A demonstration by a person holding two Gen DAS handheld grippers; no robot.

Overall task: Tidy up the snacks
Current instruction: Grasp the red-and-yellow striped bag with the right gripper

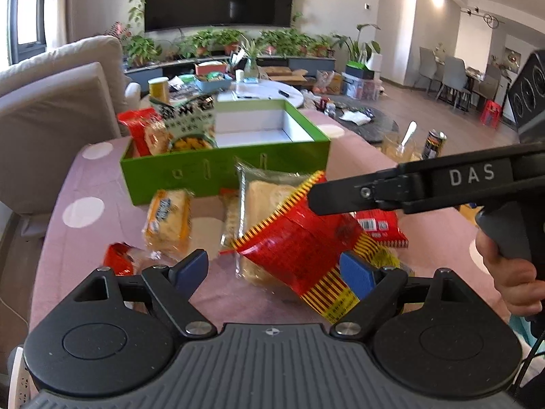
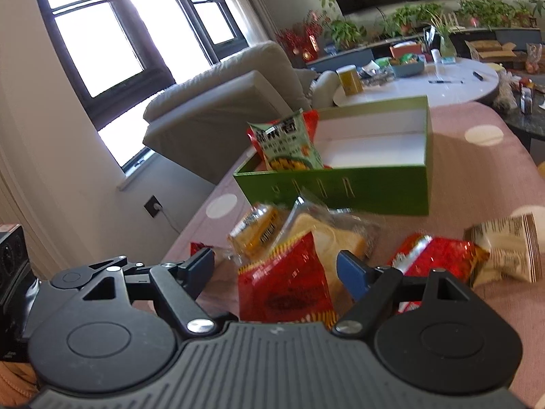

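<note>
A red snack bag with yellow striped edges (image 1: 299,245) leans tilted on a clear bread packet (image 1: 262,197) on the pink cloth. My left gripper (image 1: 274,266) is open around the bag's lower end; only its right pad is close to the bag. My right gripper (image 2: 276,266) is open too, and the same red bag (image 2: 286,286) stands between its fingers with a gap at the left pad. Its finger (image 1: 340,194) reaches in from the right over the bag's top corner. Behind stands a green box (image 1: 224,167), with a green-white snack bag (image 1: 190,122) upright at its left end.
Loose on the cloth are a yellow cracker packet (image 1: 168,218), a small red packet (image 1: 119,259), another red packet (image 2: 439,252) and a beige packet (image 2: 507,248). A can (image 1: 434,143) stands at the right. A sofa (image 1: 51,119) is on the left, a round white table (image 1: 259,92) behind.
</note>
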